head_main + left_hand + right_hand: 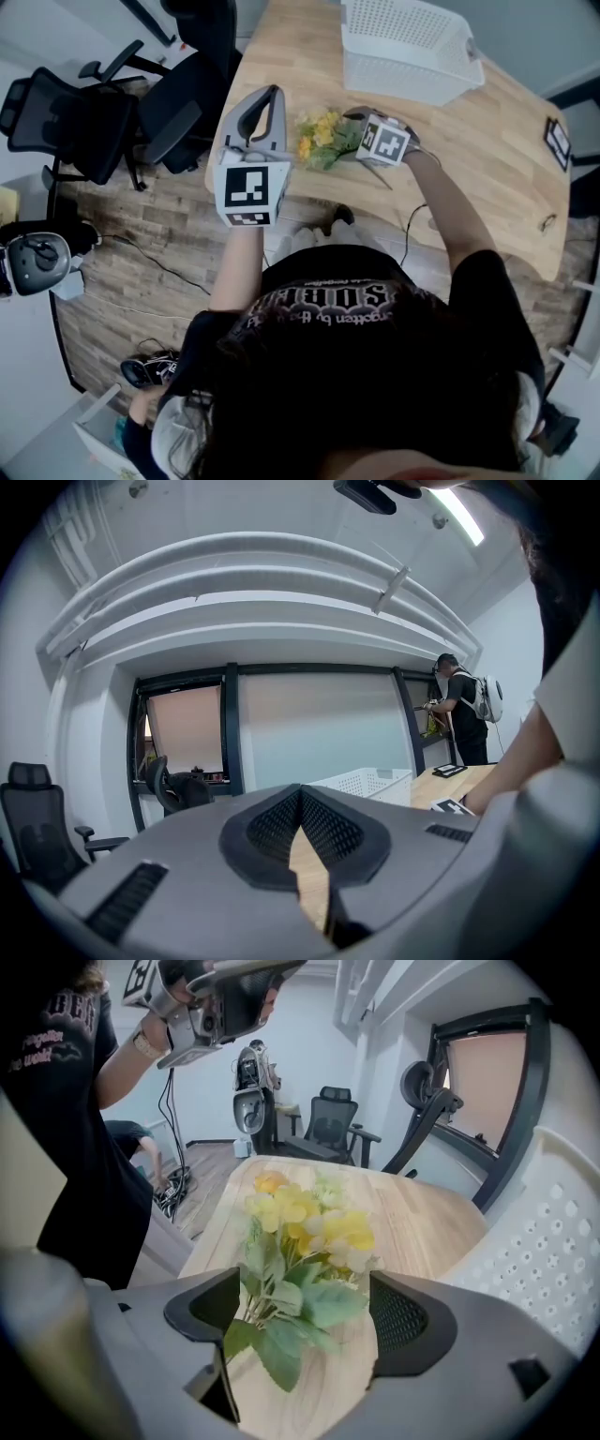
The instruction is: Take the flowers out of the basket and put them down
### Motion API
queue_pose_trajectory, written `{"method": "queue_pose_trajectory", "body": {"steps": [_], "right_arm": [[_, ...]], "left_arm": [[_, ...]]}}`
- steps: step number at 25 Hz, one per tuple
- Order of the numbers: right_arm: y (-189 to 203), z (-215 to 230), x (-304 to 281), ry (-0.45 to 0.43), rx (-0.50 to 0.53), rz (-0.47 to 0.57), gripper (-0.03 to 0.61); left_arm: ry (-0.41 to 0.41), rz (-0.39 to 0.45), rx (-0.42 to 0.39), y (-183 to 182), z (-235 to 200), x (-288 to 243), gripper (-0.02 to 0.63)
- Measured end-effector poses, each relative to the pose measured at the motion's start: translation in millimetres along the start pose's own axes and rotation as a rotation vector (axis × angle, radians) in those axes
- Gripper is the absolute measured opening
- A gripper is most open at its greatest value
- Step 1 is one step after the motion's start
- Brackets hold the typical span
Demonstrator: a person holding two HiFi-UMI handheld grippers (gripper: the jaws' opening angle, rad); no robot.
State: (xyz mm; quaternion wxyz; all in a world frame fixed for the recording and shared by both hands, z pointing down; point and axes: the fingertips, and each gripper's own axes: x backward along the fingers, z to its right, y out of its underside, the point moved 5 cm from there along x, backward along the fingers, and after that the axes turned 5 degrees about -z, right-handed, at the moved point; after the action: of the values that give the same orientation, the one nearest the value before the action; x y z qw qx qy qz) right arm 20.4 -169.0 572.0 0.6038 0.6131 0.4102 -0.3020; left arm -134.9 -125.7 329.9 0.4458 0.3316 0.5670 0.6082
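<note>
A bunch of yellow flowers (322, 139) with green leaves lies on the wooden table (469, 159), near its left front edge. My right gripper (349, 128) points down at the bunch from the right. In the right gripper view the flowers (305, 1241) lie between the wide-apart jaws of the right gripper (305, 1307), and the pads do not press on them. The white perforated basket (412, 47) stands behind on the table, its wall (553, 1251) at the right. My left gripper (272, 94) hangs raised beside the table's left edge, shut (300, 794) and holding nothing.
Black office chairs (66, 122) stand on the floor left of the table. A small dark device (557, 141) lies at the table's right edge. A grey machine (37, 262) sits at far left. In the left gripper view a person with a backpack (464, 719) stands far off.
</note>
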Motion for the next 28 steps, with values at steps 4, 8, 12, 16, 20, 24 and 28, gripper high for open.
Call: {"method": "queue_pose_trajectory", "body": {"steps": [4, 8, 12, 16, 20, 24, 28], "right_arm": [[-9, 5, 14, 0.019, -0.03, 0.057, 0.423], [-16, 8, 26, 0.046, -0.031, 0.079, 0.422], [-20, 14, 37, 0.082, -0.067, 0.108, 0.42], [-25, 16, 52, 0.094, -0.094, 0.142, 0.41], [-30, 25, 73, 0.183, -0.109, 0.184, 0.101], [-37, 30, 90, 0.218, -0.118, 0.218, 0.058], [-46, 29, 103, 0.23, -0.12, 0.248, 0.041]], "left_arm": [[0.007, 0.006, -0.003, -1, 1, -1, 0.0], [0.016, 0.013, 0.0, -3, 2, -2, 0.0], [0.02, 0.014, 0.001, -3, 2, -3, 0.0], [0.019, 0.013, 0.003, -2, 2, -4, 0.0], [0.02, 0.013, 0.007, 0, 0, -6, 0.0], [0.024, 0.013, 0.011, 0, 0, -8, 0.0], [0.027, 0.013, 0.016, 1, 1, -11, 0.0]]}}
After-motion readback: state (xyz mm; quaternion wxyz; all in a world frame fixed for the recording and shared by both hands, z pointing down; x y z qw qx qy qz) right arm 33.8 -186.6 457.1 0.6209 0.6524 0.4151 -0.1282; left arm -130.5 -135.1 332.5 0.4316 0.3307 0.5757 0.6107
